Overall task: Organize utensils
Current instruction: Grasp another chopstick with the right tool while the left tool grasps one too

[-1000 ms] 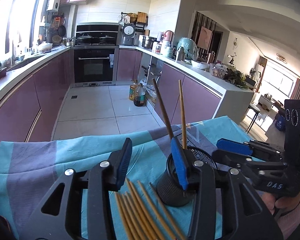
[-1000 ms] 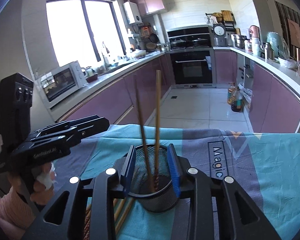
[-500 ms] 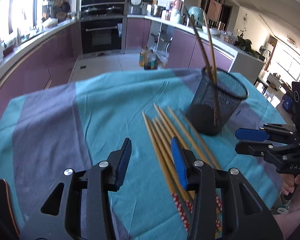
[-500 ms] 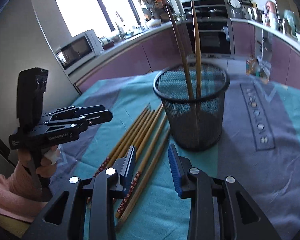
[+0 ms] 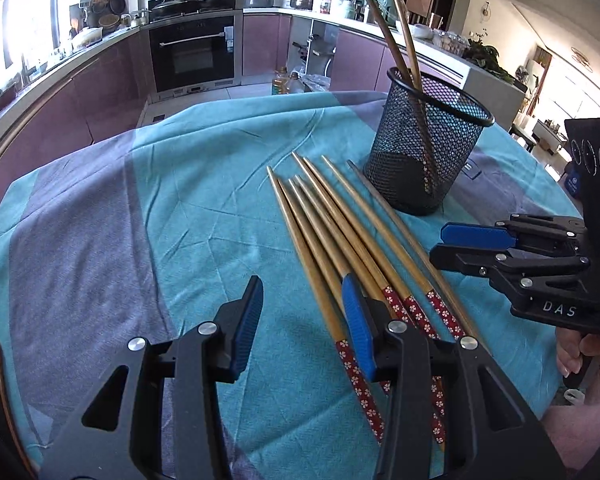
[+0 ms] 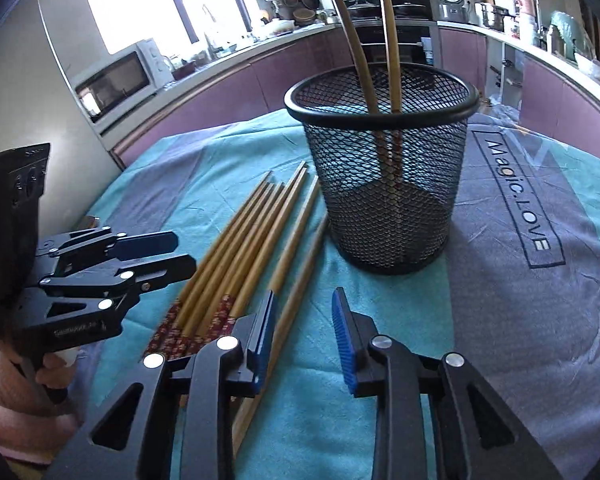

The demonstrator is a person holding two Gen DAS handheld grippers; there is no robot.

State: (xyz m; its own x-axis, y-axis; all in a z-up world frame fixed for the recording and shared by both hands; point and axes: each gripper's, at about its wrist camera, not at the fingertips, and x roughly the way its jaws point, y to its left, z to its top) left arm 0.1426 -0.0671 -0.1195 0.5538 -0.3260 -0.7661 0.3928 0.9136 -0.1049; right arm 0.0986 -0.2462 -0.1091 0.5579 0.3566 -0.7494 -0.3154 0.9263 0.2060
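Observation:
A black mesh cup (image 5: 426, 148) stands upright on the cloth and holds two chopsticks (image 5: 396, 40); it also shows in the right wrist view (image 6: 384, 184). Several bamboo chopsticks with red flowered ends (image 5: 340, 248) lie side by side left of the cup, also in the right wrist view (image 6: 252, 240). My left gripper (image 5: 302, 316) is open and empty, low over their thick ends. My right gripper (image 6: 304, 340) is open and empty, in front of the cup beside the rightmost chopstick.
A teal and grey cloth (image 5: 160, 208) printed "Magic.LOVE" (image 6: 516, 196) covers the table. Beyond its far edge are purple kitchen cabinets, an oven (image 5: 192, 52) and a microwave (image 6: 116, 80).
Both grippers have pulled back and lowered from beside the cup to the near ends of the loose chopsticks. The cup and the chopsticks have not moved.

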